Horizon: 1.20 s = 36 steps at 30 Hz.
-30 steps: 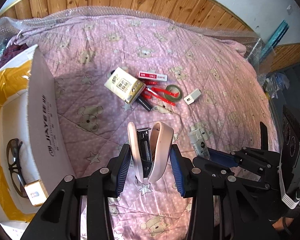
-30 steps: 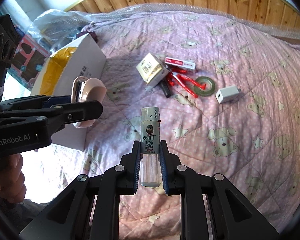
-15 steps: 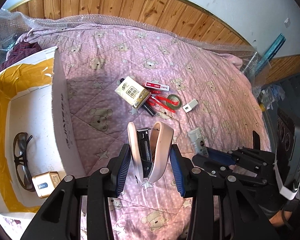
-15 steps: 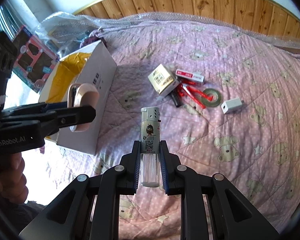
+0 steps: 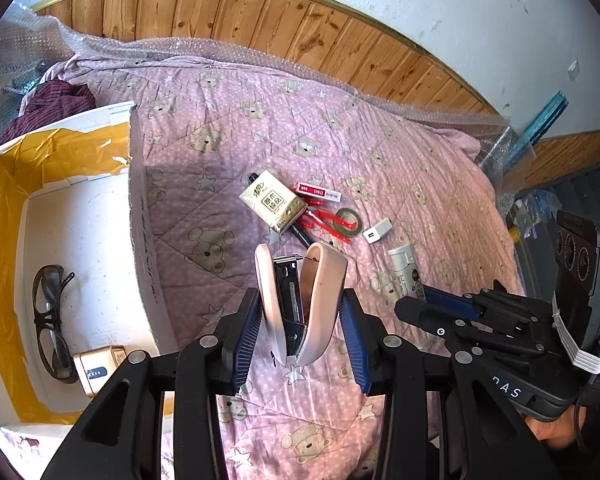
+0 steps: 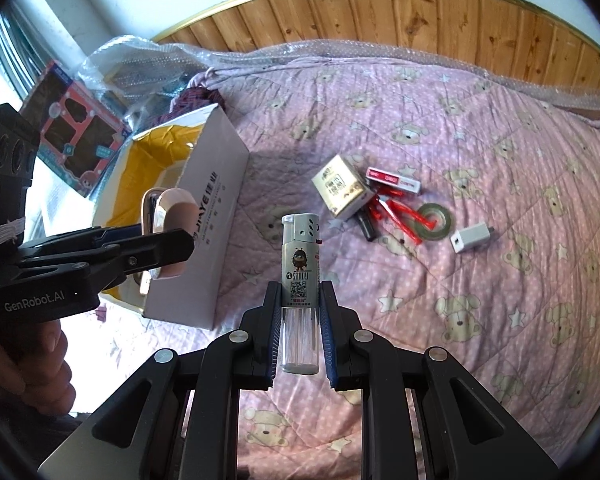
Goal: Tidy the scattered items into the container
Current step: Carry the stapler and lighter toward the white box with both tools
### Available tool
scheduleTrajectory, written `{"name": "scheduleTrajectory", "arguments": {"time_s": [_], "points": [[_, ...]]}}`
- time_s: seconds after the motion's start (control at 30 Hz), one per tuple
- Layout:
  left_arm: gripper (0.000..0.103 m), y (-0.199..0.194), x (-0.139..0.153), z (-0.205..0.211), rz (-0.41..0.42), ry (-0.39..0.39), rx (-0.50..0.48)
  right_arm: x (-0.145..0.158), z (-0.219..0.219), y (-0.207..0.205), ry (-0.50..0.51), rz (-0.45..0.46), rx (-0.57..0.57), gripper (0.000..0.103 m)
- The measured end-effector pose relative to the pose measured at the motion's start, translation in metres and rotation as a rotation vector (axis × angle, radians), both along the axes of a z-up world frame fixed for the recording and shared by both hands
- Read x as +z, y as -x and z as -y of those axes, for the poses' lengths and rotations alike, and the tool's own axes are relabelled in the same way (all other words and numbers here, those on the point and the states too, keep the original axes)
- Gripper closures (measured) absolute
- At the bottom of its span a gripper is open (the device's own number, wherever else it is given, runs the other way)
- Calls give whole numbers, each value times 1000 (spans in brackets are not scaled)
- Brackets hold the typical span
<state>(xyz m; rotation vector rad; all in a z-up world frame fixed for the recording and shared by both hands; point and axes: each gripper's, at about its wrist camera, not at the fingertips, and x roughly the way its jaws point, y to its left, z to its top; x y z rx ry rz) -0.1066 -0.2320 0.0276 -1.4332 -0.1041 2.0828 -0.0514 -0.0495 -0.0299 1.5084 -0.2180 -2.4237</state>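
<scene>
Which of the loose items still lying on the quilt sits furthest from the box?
The white charger plug; it lies alone past the green tape roll, on the side away from the white box.

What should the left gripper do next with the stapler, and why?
Probably carry the stapler leftward over the box rim, then open. The left gripper is shut on it above the quilt, beside the box wall, and not yet over the inside, where the glasses lie.
</scene>
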Motion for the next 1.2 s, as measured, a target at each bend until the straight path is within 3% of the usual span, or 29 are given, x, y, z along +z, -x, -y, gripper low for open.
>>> {"name": "scheduleTrajectory", "arguments": {"time_s": [0.33, 0.8, 1.2], "points": [[62, 11, 10, 34, 8, -65, 3, 11, 28, 12, -41, 32, -25, 84], [62, 33, 34, 91, -16, -145, -36, 49, 80, 23, -89, 18, -78, 84], [62, 51, 32, 142, -14, -151, 6, 67, 143, 40, -92, -5, 30, 84]]}}
